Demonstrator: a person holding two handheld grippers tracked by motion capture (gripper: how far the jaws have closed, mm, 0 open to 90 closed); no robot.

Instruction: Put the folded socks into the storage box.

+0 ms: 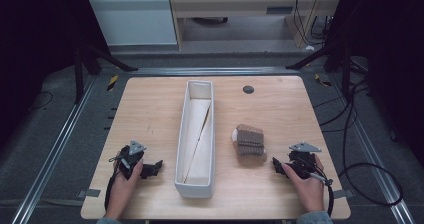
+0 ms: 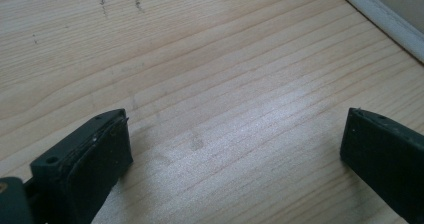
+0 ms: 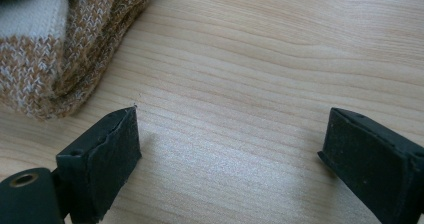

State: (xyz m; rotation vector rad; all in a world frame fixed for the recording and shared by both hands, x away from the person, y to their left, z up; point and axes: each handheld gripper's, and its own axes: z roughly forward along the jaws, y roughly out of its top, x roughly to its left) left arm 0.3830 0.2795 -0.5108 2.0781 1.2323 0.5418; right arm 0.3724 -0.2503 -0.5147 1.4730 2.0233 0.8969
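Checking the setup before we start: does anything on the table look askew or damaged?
Nothing serious. Inside the long white bin a divider panel leans diagonally rather than standing straight. The folded knit sock lies tidy beside the bin.

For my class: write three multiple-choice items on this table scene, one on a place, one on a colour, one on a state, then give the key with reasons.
1. Where does the folded knit cloth lie?
A. inside the long box
B. on the table, right of the long box
C. on the floor

2. What colours is the cloth?
A. brown and white
B. blue and green
C. all black

3. How do the jaws of the left gripper and right gripper stand?
A. both shut
B. both open
C. left shut on the cloth

Key: B, the high view shows it beside the box; A, the right gripper view shows its yarn; B, bare table lies between each pair.
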